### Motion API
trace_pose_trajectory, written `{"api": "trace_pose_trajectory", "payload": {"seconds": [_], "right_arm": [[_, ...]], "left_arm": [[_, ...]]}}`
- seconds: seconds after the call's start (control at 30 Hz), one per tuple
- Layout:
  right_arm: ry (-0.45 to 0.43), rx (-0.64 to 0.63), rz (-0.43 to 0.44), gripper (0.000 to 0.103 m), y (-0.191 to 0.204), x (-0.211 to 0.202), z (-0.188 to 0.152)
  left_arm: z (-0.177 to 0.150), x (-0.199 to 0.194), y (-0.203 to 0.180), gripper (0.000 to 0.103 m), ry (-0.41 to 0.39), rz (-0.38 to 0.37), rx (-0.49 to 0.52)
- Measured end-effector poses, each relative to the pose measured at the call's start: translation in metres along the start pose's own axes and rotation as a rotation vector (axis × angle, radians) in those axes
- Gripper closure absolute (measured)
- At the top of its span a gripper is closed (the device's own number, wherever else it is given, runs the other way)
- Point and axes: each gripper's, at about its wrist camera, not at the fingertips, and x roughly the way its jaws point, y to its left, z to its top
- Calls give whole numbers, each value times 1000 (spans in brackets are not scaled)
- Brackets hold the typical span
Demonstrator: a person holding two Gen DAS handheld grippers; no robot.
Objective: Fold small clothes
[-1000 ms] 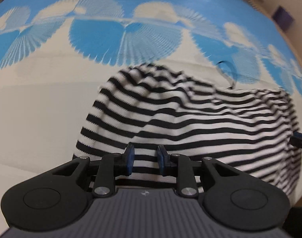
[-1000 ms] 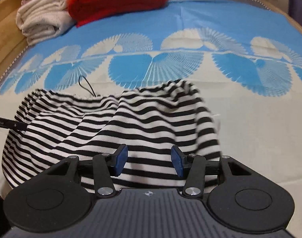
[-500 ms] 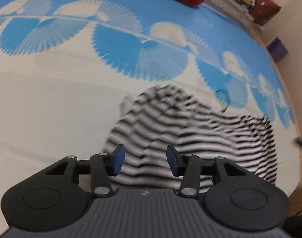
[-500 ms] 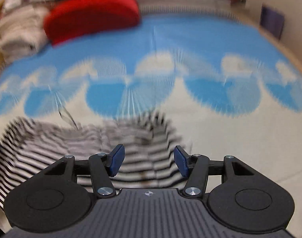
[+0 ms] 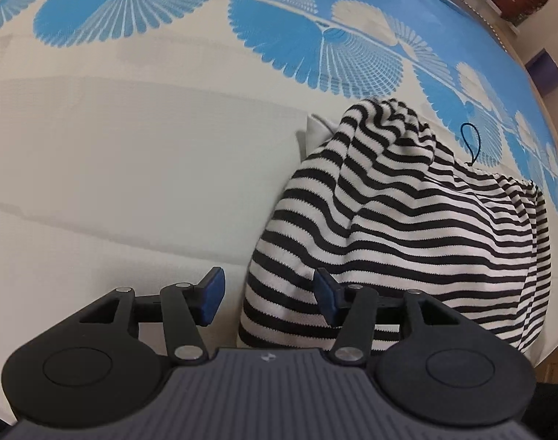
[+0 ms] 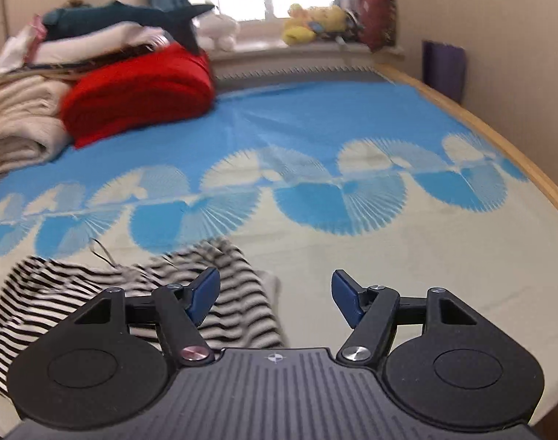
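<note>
A black-and-white striped garment (image 5: 407, 227) lies rumpled on the cream part of the bed cover, with a thin black cord (image 5: 469, 143) at its far edge. My left gripper (image 5: 268, 293) is open and empty above the garment's near left edge. In the right wrist view the garment (image 6: 132, 293) lies low and to the left, blurred. My right gripper (image 6: 275, 297) is open and empty, raised above the bed to the right of the garment.
The bed cover (image 6: 315, 117) is blue and cream with fan patterns. A red folded blanket (image 6: 139, 91) and a pile of cream towels (image 6: 18, 121) lie at the far left. Plush toys (image 6: 308, 22) sit on the windowsill. A wooden bed edge (image 6: 498, 139) runs along the right.
My left gripper opened wide and let the striped garment go, then shifted left. My right gripper lifted and drew back to the right. The garment settled into a rumpled heap.
</note>
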Motion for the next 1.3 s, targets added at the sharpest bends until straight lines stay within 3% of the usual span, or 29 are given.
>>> {"api": "trace_pose_trajectory", "payload": {"seconds": [0.27,0.43,0.53,0.6,0.7,0.8,0.93,1.17,1.3], "right_arm": [[38,22,-45,34,-20,11,-6],[36,73,-66,34,-34,6,-8],[41,87,-79,34,-40,5,-10],[43,86,-84,34,-42,6,-11],[45,90,-87,34,-42,8,-9],[44,104,-83,34,-40,11,-7],[34,116,-67,34,-33,14,-3],[27,119,-27,34,-22,13,-3],[22,113,-15,34,-22,9,-4]], "left_arm": [[-5,32,4,43,66,-115,-67],[-4,41,-3,38,18,-196,-94],[-4,45,-16,46,2,-222,-54],[-4,49,-26,76,7,-223,-6],[-3,45,-37,85,-4,-212,63],[-2,29,-38,90,-46,-213,104],[-2,3,-27,92,-100,-201,59],[-6,-31,-8,94,-138,-59,-29],[-6,-43,-10,94,-145,-61,-28]]}}
